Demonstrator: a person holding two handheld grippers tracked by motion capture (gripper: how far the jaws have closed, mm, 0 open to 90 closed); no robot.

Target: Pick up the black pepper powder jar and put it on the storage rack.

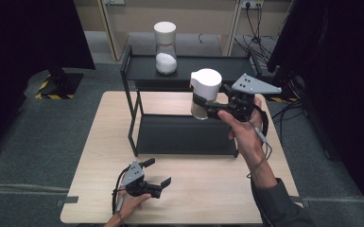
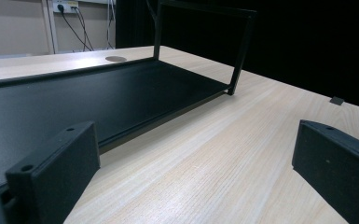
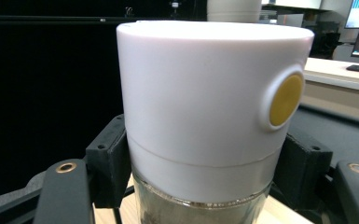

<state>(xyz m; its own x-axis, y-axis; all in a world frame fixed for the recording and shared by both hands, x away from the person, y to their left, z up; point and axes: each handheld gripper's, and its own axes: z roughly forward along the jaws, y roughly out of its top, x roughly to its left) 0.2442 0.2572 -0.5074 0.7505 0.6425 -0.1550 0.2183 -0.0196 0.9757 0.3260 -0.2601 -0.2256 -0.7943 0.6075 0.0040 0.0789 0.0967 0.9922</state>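
While its two jaws press on opposite sides of a jar, the right gripper [image 1: 207, 109] holds that jar in the air above the lower shelf of the rack.

From the right gripper view, the jaws clamp the white-lidded jar [image 1: 204, 93] at the seam where the white lid meets the glass, probably because the grip is firmest there and the glass body stays free to be set down. The jar stands upright, its long axis vertical and the lid on top, and a yellow button [image 3: 286, 100] on the lid faces sideways. Behind it, on the upper shelf of the black rack [image 1: 137, 142], stands a second jar [image 1: 165, 47], also upright. The left gripper [image 1: 160, 172] rests low over the wooden table [image 1: 208, 194] near the front edge, its jaws wide apart and holding nothing, I think waiting.
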